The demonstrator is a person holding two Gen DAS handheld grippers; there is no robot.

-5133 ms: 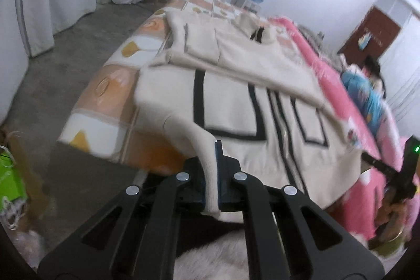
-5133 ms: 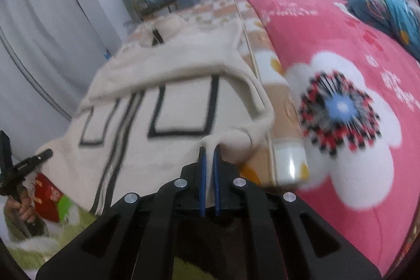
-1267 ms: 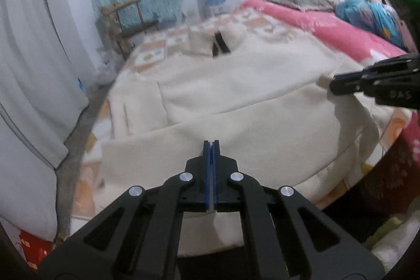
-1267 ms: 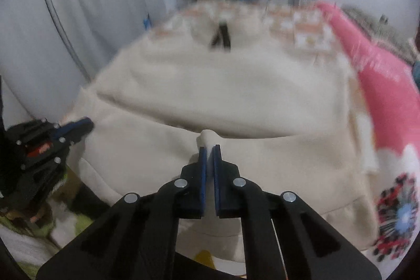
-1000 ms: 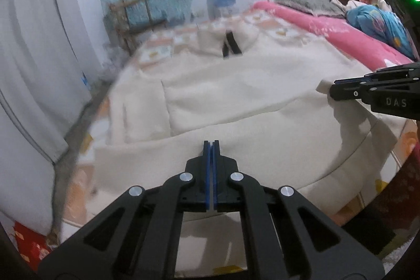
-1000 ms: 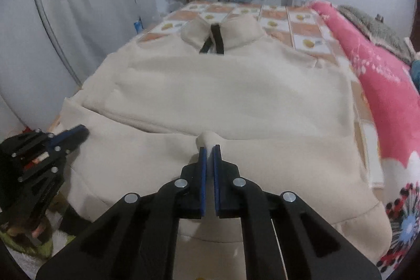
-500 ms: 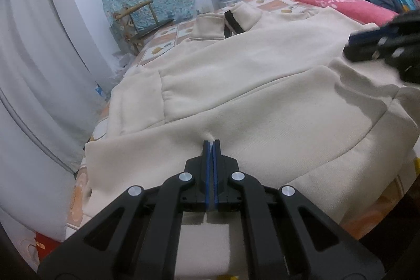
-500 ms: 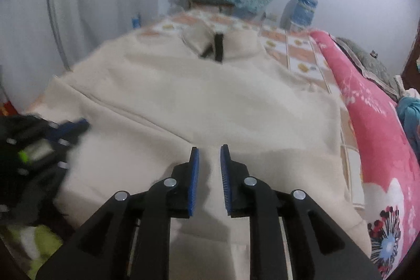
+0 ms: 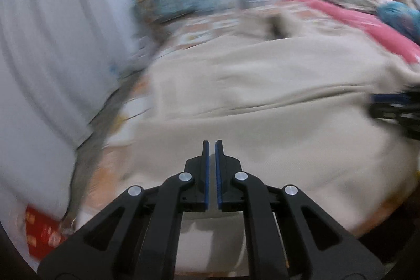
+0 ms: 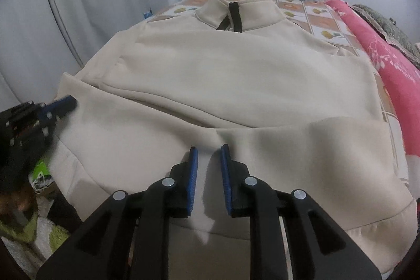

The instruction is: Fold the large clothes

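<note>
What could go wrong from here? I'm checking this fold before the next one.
The cream jacket reaches the bed's near edge, so its folded hem might slide off. The right gripper is open just over the fabric and could snag it and undo the fold. The left gripper, jaws opening, risks the same.

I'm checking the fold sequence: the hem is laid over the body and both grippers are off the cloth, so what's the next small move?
Probably draw both away: right gripper stands open, left gripper barely parted, nothing between either, cream jacket resting folded.
</note>
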